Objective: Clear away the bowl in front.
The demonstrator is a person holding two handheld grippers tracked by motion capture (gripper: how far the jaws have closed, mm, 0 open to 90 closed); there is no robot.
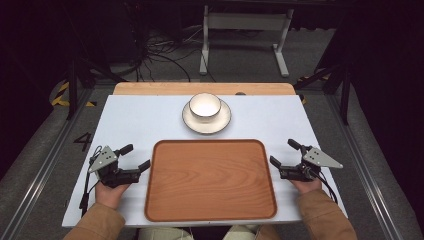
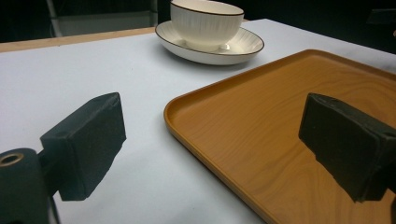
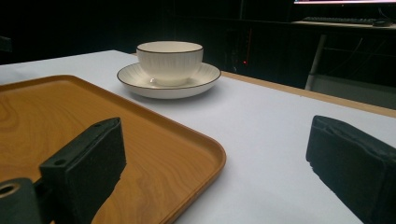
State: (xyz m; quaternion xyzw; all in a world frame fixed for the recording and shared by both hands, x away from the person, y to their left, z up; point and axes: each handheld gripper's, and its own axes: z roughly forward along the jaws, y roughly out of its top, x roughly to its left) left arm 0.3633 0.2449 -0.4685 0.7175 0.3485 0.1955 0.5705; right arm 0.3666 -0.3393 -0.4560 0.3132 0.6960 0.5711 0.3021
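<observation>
We hold the left gripper (image 1: 136, 157) and the right gripper (image 1: 283, 153) low at either side of the wooden tray (image 1: 210, 180) — both with jaws spread wide and nothing between them. As we judge it, the work has not begun: the tray lies bare, and the white bowl (image 1: 204, 106) sits upright on its saucer (image 1: 206, 120) at the far middle of the white table (image 1: 135, 120), just beyond the tray's far edge and well apart from both grippers. Everything seems left to do. The bowl is pale and finely ribbed, dark-rimmed like its saucer, and looks empty.
</observation>
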